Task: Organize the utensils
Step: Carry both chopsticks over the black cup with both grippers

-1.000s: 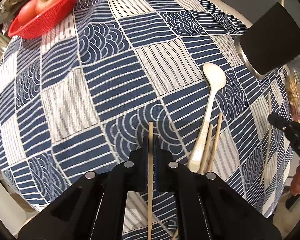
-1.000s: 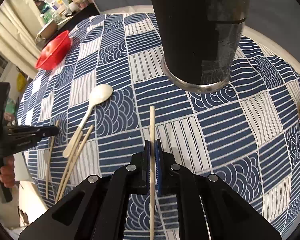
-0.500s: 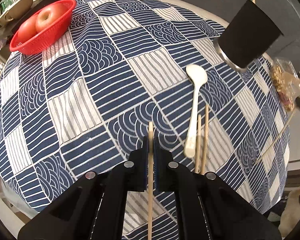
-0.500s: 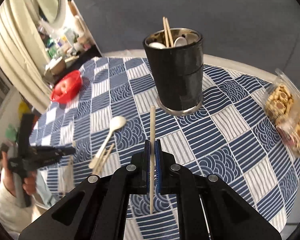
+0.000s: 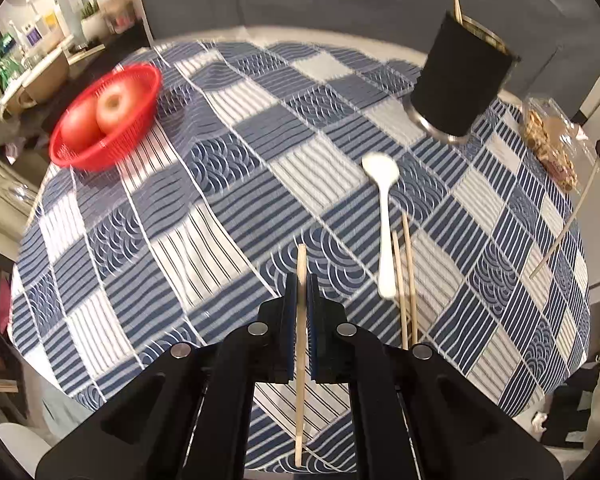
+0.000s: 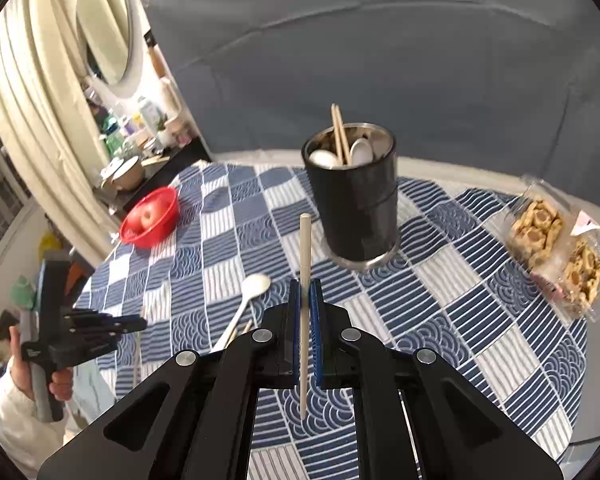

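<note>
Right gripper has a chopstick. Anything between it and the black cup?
Nothing visible. The right gripper is shut on its chopstick, and the black cup stands ahead across bare tablecloth. The spoon lies off to the left, clear of that line.

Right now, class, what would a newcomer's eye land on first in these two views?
Probably the chopstick clamped in the right gripper, pointing toward the black utensil holder with its spoons and chopsticks. Then the red basket of apples at the cloth's far left, and the left gripper pinching another chopstick.
</note>
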